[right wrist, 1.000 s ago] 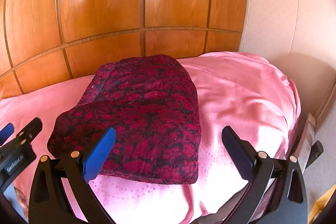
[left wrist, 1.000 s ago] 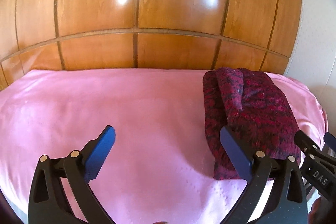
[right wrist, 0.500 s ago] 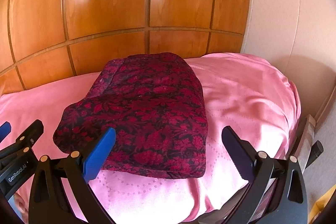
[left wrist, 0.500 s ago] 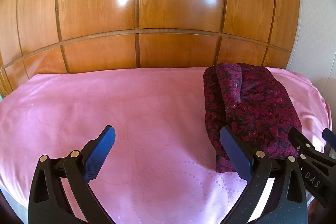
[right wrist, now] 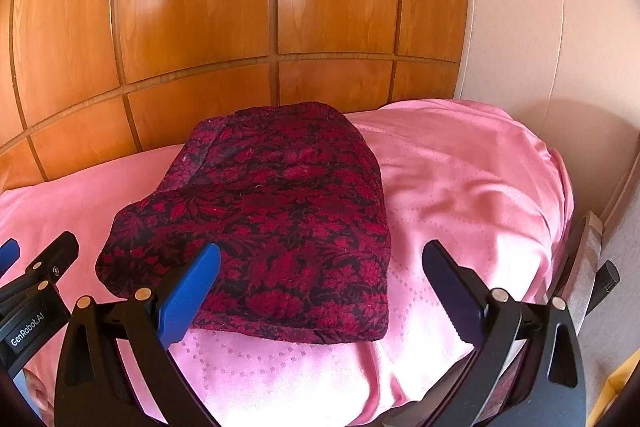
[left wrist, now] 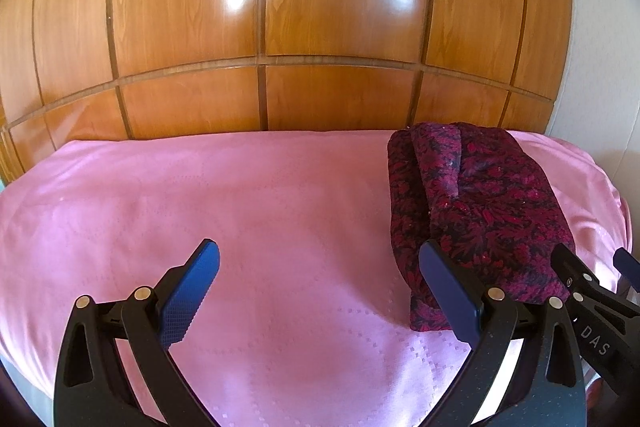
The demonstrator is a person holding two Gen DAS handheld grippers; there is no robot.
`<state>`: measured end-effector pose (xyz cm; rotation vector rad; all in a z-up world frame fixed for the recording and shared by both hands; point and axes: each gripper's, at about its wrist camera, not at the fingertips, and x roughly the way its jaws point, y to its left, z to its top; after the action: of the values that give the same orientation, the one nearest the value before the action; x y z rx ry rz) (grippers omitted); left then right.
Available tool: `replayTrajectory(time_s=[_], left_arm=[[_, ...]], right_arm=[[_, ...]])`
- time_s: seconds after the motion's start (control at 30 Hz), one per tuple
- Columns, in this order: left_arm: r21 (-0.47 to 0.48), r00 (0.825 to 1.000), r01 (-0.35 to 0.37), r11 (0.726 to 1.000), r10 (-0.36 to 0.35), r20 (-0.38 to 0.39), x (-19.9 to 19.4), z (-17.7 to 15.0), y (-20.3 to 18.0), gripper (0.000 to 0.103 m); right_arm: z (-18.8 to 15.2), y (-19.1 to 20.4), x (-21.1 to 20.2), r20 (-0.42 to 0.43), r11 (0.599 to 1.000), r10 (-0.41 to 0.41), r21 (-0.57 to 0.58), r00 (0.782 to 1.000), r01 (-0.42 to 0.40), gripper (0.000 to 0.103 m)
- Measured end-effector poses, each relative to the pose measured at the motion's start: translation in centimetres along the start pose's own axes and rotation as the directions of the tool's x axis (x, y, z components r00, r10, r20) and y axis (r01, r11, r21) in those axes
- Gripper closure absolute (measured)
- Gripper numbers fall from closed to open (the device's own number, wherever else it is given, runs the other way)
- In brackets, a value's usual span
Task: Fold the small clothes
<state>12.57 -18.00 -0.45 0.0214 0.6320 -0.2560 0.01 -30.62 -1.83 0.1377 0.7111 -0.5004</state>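
Dark red floral garment (right wrist: 272,223) lies folded on the pink sheet (left wrist: 240,211) ahead of my right gripper (right wrist: 320,291), right of my left gripper (left wrist: 320,291); both gape empty, so I'd square loose edges gently.

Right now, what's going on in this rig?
A person holds two handheld claws over a bed with a pink sheet, folding small clothes. The dark red floral garment lies already folded into a compact bundle near the wooden headboard. Neither claw touches it: the left claw is open over bare sheet beside the bundle, and the right claw is open, hovering at the bundle's near edge. The fold looks finished.
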Motion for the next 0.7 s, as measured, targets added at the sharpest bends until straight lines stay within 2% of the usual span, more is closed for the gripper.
replayTrajectory(time_s=[0.7], left_arm=[[-0.011,1.000,-0.004,1.000,0.005,0.009,0.04,-0.15,0.85,0.004]], right_arm=[[-0.28,0.60,0.39,-0.017,1.000,0.021,-0.008,1.000,-0.021,0.002]])
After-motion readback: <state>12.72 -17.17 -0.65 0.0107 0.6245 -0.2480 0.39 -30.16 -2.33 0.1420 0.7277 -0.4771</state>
